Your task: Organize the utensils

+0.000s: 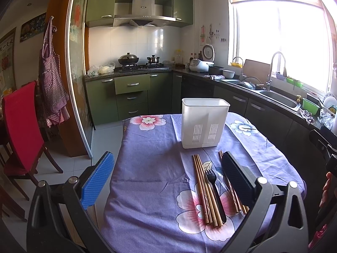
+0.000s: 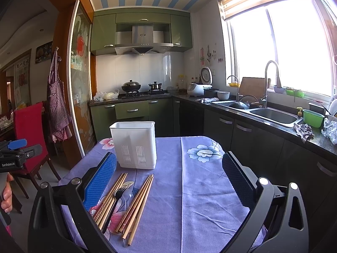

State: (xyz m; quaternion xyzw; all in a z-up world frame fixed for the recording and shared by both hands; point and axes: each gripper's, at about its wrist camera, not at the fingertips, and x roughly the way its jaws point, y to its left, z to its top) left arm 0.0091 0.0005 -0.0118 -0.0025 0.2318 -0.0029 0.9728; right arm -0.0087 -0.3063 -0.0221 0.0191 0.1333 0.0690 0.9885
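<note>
- Left hand-held gripper [image 1: 168, 177]: jaws spread wide, holding nothing, hovering above the near part of the table [image 1: 147, 179]. Its dark pad sits over the right-hand chopsticks.
- Right hand-held gripper [image 2: 169, 175]: also spread wide and empty, with bare cloth between its pads.
- Utensils all lie loose on the floral cloth, near edge: one bundle of wooden chopsticks [image 1: 203, 189], a black fork [image 1: 214, 191] just beside it, and a second chopstick bundle [image 2: 138, 206] further right.
- Something clear lies between fork and second bundle, possibly a plastic spoon; too faint to confirm.
- White utensil holder [image 1: 203, 124] stands upright beyond the utensils, near the far edge. No handle shows above its rim.
- Judgement: sorting not started; every piece is left to lift and drop in.
- Room: open cloth left of the utensils; table edges close on both sides, red chair [image 1: 23, 126] and sink counter [image 1: 273, 97] well apart.
</note>
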